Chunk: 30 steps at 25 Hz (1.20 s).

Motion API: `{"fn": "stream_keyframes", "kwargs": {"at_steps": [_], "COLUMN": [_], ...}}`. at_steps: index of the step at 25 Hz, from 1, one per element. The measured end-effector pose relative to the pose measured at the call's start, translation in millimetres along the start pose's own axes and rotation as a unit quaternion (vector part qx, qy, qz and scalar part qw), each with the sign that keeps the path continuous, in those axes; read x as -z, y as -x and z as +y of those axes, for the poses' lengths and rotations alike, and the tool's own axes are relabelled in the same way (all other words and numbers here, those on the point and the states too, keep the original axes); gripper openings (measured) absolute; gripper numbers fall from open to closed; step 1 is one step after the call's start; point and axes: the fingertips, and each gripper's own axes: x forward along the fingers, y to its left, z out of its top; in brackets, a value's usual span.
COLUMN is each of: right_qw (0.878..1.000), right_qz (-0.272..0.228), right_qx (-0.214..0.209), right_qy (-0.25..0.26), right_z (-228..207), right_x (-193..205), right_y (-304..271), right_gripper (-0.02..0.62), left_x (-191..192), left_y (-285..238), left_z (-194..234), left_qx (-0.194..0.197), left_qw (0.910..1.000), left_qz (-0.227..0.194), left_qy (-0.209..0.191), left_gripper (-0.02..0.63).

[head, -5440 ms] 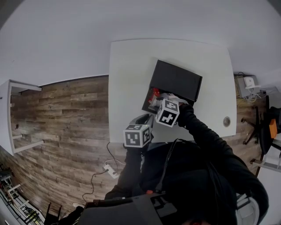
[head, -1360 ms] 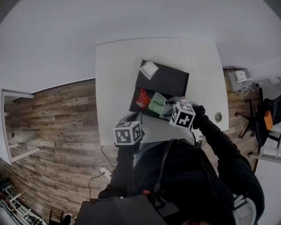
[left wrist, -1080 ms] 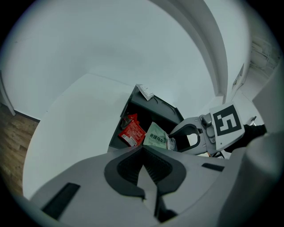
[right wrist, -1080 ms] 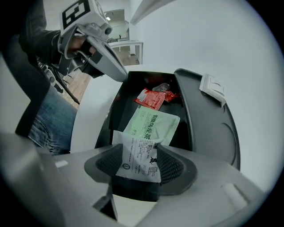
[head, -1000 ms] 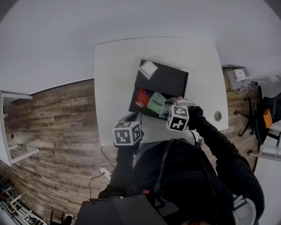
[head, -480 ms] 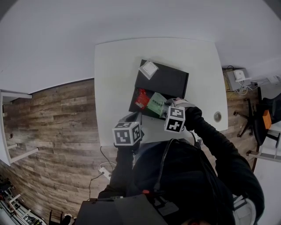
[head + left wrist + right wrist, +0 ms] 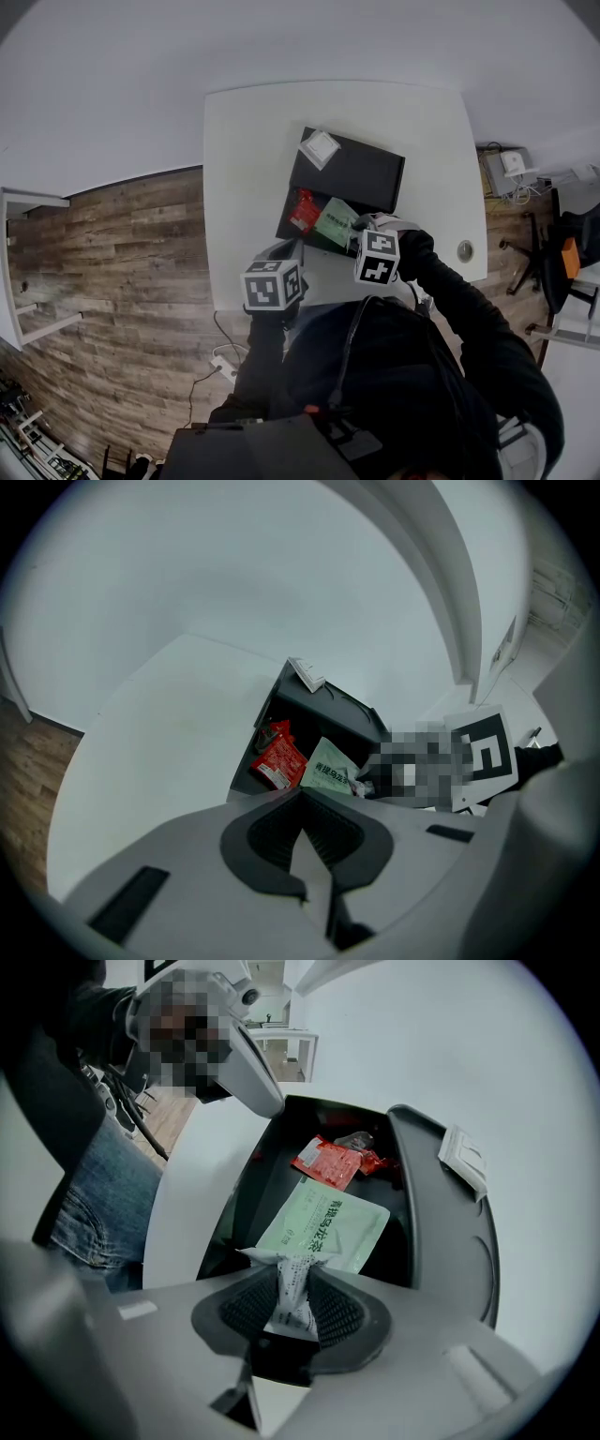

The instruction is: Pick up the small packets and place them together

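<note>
We see our right gripper [image 7: 292,1309], its jaws just closing, pinching 1 crumpled white packet [image 7: 292,1283] (beside the green packet [image 7: 328,1227]); our left gripper [image 7: 302,841] is closed, empty.

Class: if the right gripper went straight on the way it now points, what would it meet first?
Probably the green packet in the black tray. The right gripper, whose jaws have just been closing on a white packet, points down at it.

White table [image 7: 253,131] stood over the wood-plank floor [image 7: 141,244]. One black tray [image 7: 366,171] lay straight on it, set at an angle, nr the person's edge. Round cable hole [image 7: 465,249] showed in the tabletop nr its rt edge, apart from the tray.
</note>
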Motion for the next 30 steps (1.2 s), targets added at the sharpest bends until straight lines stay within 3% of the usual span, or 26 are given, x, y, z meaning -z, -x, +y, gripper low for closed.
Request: {"fn": "stream_keyframes", "kwargs": {"at_steps": [5,15,24,30], "right_qw": [1.000,0.991,0.973,0.960], "right_qz": [-0.020,-0.126,-0.188,-0.207], "right_qx": [-0.006,0.017,0.095,0.116], "right_qy": [-0.016,-0.048,-0.099,-0.151], "right_z": [1.6,-17.7,-89.5,-143.7], "right_x": [0.0,-27.7,-32.8,-26.8], "right_y": [6.0,65.9,105.9,111.6], "right_gripper": [0.095,0.095,0.095,0.095], "left_x": [0.6,0.7,1.8,0.8], "left_y": [-0.5,-0.4,0.2,0.8], "left_z": [0.6,0.6,-0.5,0.7], "left_qx": [-0.002,-0.014,-0.020,-0.021], "left_qw": [1.0000,0.9999,0.9997,0.9997], "left_qz": [-0.001,-0.001,-0.008,-0.010], "left_qy": [0.001,0.003,0.011,0.012], "left_gripper": [0.002,0.002,0.002,0.002]}}
